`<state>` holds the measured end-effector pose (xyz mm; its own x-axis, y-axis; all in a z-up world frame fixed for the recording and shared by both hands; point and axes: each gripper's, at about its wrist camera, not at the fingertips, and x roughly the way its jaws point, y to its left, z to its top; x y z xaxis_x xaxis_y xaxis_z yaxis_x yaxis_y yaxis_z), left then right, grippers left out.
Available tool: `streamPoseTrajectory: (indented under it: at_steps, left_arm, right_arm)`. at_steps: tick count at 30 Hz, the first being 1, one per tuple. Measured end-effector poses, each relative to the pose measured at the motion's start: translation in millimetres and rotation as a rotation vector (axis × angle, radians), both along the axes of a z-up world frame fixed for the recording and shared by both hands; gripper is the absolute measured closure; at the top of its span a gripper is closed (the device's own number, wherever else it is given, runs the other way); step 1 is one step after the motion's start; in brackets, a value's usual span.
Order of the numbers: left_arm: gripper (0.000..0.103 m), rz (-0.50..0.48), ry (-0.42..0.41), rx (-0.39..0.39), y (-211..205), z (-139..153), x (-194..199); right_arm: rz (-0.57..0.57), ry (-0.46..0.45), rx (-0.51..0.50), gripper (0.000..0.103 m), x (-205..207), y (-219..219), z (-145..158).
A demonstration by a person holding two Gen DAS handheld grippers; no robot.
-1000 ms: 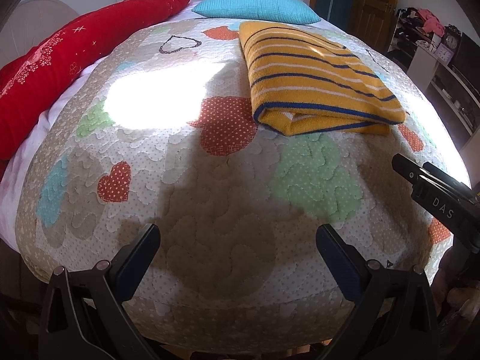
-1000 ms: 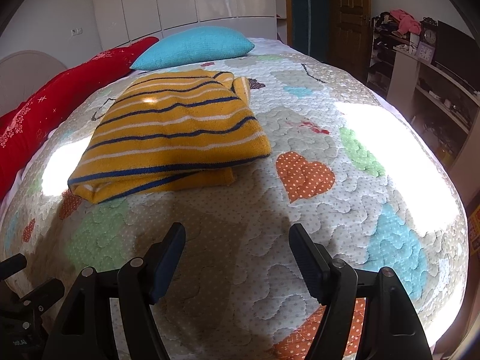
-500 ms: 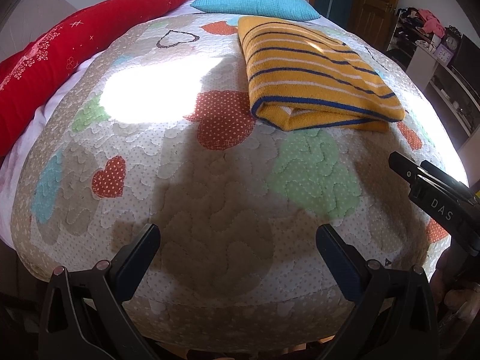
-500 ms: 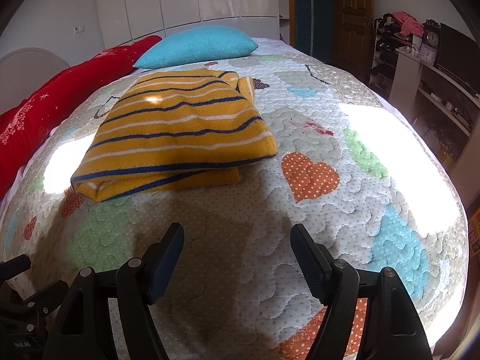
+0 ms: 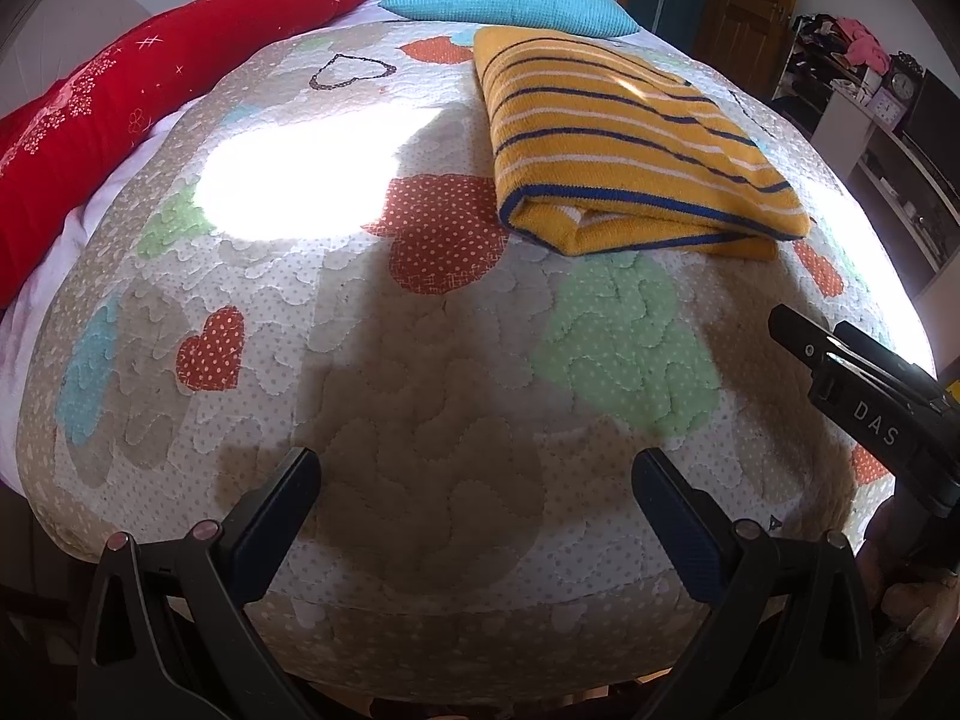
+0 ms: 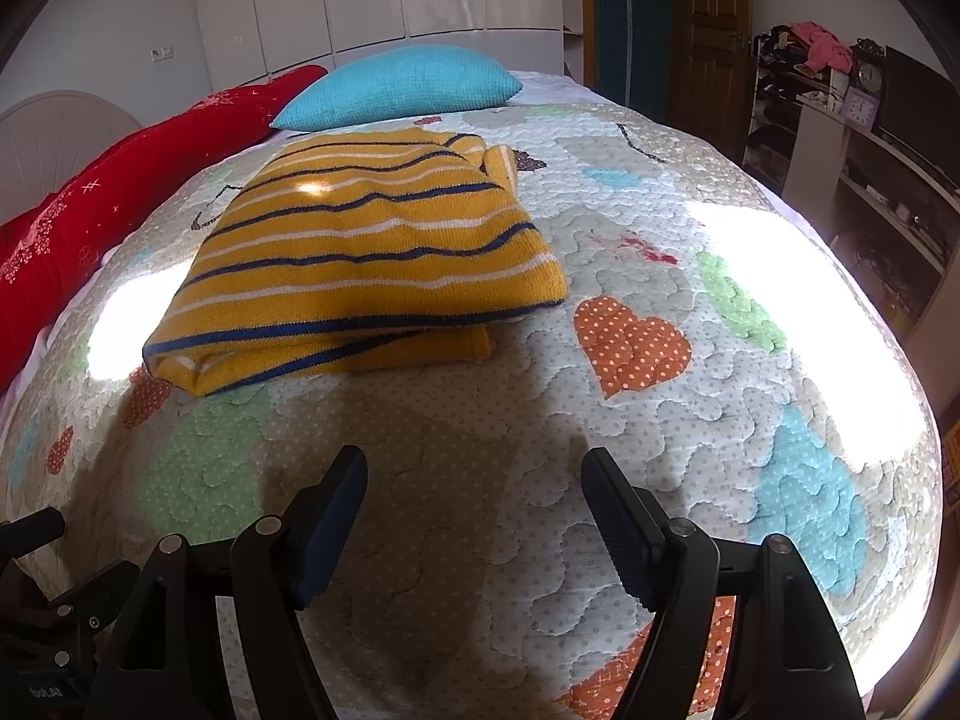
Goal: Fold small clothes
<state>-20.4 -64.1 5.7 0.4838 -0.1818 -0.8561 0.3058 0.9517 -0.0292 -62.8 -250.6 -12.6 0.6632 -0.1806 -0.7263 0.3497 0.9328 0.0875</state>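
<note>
Nothing has moved: the folded sweater (image 6: 360, 264) still lies mid-bed, and the left gripper (image 5: 474, 516) and right gripper (image 6: 474, 516) hang wide open and empty near the bed's (image 6: 660, 630) front edge, so folding looks done.

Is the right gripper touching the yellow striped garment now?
Apart. In the right wrist view, the open right gripper sits short of the yellow striped garment, with bare quilt between them.
</note>
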Motion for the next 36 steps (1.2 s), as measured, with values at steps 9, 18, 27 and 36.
streamPoseTrajectory:
  at_steps: [9, 18, 27, 36]
  left_arm:
    - [0.000, 0.001, 0.004, -0.003, 0.6, -1.6, 0.1]
    - [0.000, 0.002, 0.009, -0.001, 1.0, -3.9, 0.4]
    - [0.000, 0.002, 0.014, -0.003, 2.3, -5.8, 1.1]
    - [0.000, 0.001, 0.009, -0.004, 2.9, -4.8, -0.9]
  right_arm:
    - [0.000, 0.000, 0.000, 0.024, -0.1, -0.3, -0.5]
    - [0.000, 0.001, 0.000, 0.024, -0.2, -0.2, -0.8]
    - [0.001, 0.001, -0.002, 0.023, -1.2, 0.6, -1.8]
    - [0.003, 0.007, -0.007, 0.021, -1.9, 1.8, -6.3]
